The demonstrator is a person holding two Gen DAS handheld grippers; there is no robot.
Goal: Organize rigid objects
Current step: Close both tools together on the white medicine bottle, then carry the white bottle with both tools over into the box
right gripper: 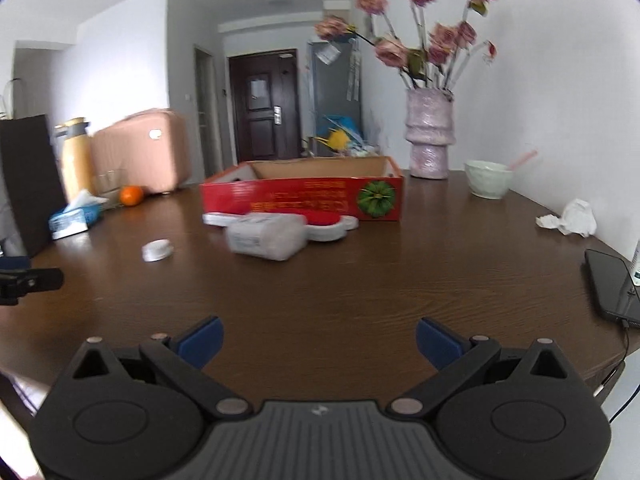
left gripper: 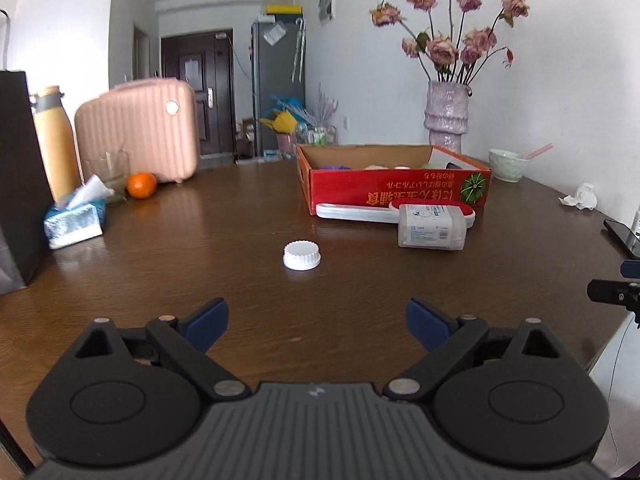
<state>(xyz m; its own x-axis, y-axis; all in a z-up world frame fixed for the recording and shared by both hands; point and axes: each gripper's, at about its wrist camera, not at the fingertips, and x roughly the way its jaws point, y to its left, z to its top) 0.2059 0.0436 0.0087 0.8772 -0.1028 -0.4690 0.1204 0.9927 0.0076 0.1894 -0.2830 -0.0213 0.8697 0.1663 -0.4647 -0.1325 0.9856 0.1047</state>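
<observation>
A white ribbed cap lies on the brown table, a short way ahead of my left gripper, which is open with nothing between its blue pads. Further back lie a clear plastic bottle on its side and a white and red brush, both against an open red cardboard box. In the right wrist view the cap, bottle, brush and box sit ahead of my right gripper, open and empty above the table.
At the left stand a tissue pack, an orange, a glass, a yellow flask, a black bag and a pink suitcase. A vase of roses, a bowl, crumpled paper and a phone lie right.
</observation>
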